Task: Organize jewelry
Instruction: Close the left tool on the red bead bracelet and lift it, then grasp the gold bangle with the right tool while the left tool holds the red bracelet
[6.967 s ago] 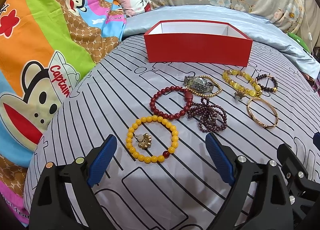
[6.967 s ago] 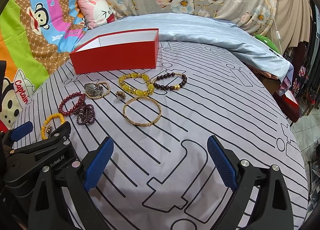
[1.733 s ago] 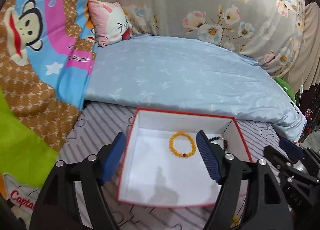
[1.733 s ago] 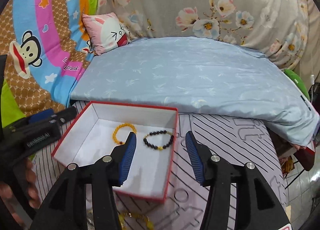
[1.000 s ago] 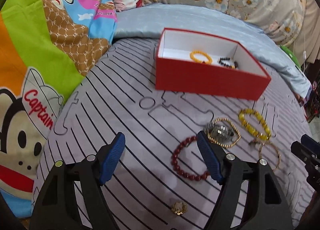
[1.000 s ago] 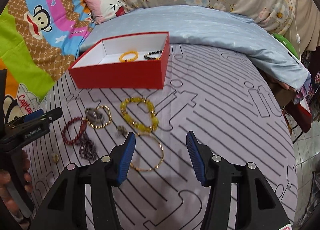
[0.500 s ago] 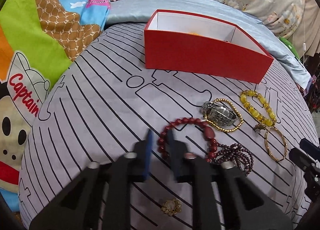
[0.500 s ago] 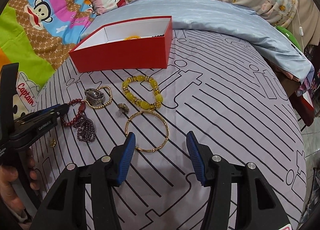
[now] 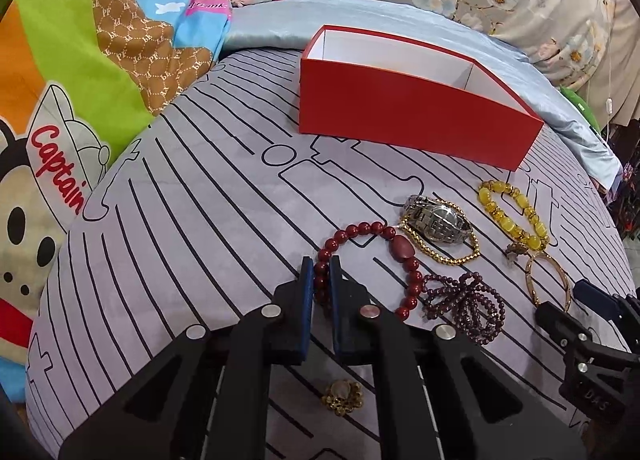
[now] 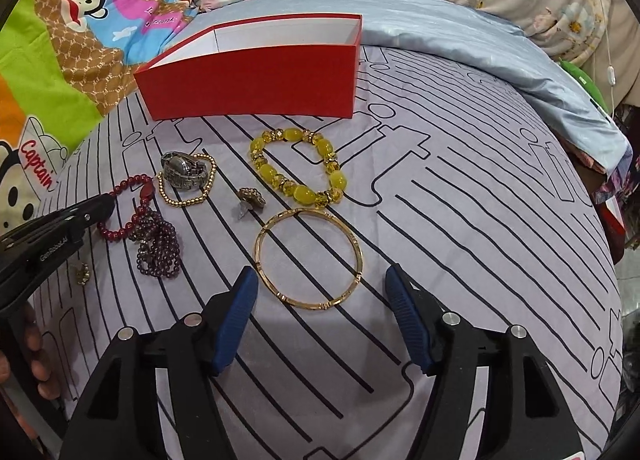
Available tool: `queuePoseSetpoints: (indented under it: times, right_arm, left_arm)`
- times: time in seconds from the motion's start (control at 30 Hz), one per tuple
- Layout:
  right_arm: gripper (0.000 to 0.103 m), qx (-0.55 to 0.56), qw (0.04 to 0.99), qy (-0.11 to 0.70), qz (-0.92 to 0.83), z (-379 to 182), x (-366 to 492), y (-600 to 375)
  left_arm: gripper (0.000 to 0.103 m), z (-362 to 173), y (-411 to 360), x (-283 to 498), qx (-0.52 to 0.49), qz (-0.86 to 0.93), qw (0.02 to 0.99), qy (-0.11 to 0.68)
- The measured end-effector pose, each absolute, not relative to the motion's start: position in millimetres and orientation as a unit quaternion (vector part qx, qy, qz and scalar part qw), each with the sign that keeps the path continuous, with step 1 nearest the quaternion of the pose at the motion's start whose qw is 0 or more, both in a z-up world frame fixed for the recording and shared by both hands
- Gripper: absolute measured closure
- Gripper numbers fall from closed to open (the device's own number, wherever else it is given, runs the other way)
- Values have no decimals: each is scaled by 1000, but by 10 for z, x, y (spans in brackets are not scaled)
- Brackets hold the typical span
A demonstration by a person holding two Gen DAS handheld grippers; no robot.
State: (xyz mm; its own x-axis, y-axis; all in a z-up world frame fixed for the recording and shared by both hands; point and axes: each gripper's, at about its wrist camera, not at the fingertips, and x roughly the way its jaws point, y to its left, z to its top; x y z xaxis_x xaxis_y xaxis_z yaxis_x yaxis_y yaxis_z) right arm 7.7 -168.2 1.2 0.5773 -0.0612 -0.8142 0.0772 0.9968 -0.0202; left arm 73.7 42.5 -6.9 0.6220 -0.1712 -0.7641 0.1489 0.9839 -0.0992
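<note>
Left gripper: jaws nearly closed, pinching red bracelet on the bed. Right gripper: jaws wide apart, empty, just short of gold bangle. Box near bed's far edge.

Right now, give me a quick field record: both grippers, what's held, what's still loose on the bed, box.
left gripper: jaws shut on the red bead bracelet, which lies on the sheet
right gripper: jaws open, nothing held, just short of the gold bangle
still loose: watch inside a gold bead chain, yellow bead bracelet, dark purple bead strand, two small gold charms
red box: open top, contents hidden by its near wall
surface: striped grey sheet
</note>
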Motion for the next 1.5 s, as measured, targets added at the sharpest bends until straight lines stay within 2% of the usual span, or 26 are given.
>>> queuePoseSetpoints:
  times: [0.23,0.33,0.83,1.5]
  right_arm:
    - [41,6,891,452,-44,6,143,-1652]
    - [48,7,892,449,-41,6,166,-1642]
    - [48,47,891,449,-34,143,71,-1720]
    - [48,64,921,384,0,841,89,-1668]
  left_arm:
    - [95,-70,410,743,-10,-88,901,425]
    - [95,-72,407,741,-11,-88,901,425]
    - [95,-18,348,626,-19,-86,894,439]
    - [95,811,181,603,-20,-111,909,400]
